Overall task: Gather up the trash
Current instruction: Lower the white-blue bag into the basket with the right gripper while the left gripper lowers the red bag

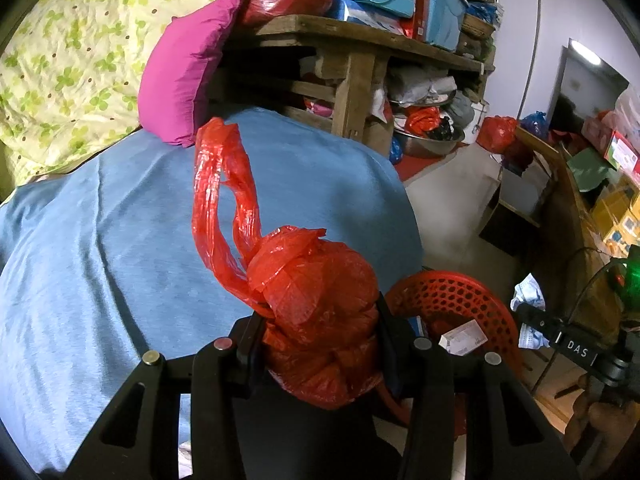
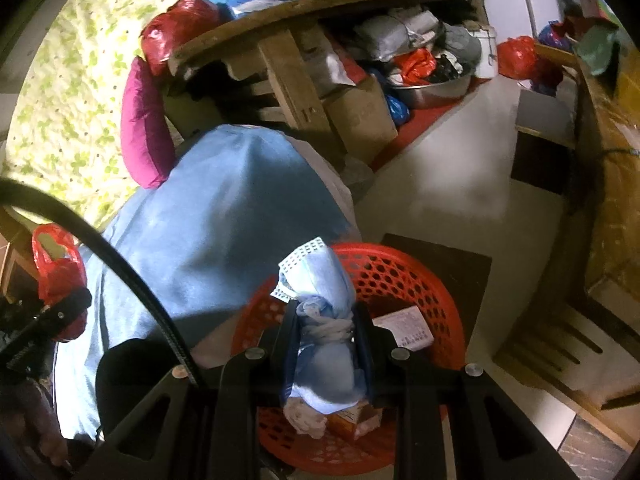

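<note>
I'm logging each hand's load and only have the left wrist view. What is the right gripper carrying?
Observer: The right gripper is shut on a rolled blue face mask bound with its white loops.
Operator: Where is it relative to the basket?
Observer: It appears directly over the red basket.
Operator: Anything already in the basket?
Observer: A printed white slip and a small orange box.

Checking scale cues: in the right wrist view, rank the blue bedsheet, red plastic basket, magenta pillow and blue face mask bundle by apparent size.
1. Blue bedsheet
2. Red perforated plastic basket
3. Magenta pillow and blue face mask bundle: look alike; the bundle is nearest the camera, so unranked.
</note>
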`<state>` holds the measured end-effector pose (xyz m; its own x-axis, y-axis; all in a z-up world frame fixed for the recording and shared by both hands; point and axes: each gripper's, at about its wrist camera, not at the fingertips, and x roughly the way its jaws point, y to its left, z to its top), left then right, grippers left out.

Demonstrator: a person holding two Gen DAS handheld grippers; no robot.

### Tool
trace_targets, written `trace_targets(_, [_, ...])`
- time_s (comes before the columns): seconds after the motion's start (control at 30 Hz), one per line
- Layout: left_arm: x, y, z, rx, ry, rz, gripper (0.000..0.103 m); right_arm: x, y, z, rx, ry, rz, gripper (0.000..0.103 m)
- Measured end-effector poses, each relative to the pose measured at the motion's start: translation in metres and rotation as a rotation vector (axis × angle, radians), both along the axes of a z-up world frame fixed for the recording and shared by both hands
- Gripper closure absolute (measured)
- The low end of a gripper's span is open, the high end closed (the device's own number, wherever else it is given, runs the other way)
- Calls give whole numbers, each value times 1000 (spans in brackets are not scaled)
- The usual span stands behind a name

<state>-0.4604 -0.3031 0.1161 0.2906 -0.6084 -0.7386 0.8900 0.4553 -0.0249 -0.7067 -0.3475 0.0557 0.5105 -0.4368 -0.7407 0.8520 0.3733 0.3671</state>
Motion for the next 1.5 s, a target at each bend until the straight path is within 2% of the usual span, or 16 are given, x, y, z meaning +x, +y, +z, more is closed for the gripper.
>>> trace_targets(0.6, [-3, -1, -4, 8, 10, -24, 55, -2, -3, -16, 67, 20, -20, 73])
trace_targets(0.67, [-4, -3, -6, 11, 11, -30, 55, -1, -5, -21, 88, 29, -25, 65])
trace_targets(0.73, [-2, -2, -7, 14, 15, -37, 55, -4, -4, -21, 89, 25, -44, 25])
trace_targets(0.8, [-2, -3, -8, 16, 18, -41, 55, -8, -2, -13, 65, -10, -52, 25])
trace_targets(1.0, [-9, -14, -15, 33, 37, -77, 55, -17, 1, 13, -16, -37, -76, 25])
trace_targets(1.17, [-25, -32, -27, 64, 66, -135, 55, -20, 5, 26, -53, -54, -71, 25])
trace_targets(1.5, [-53, -56, -48, 127, 72, -218, 55, -40, 7, 46, -110, -101, -112, 25])
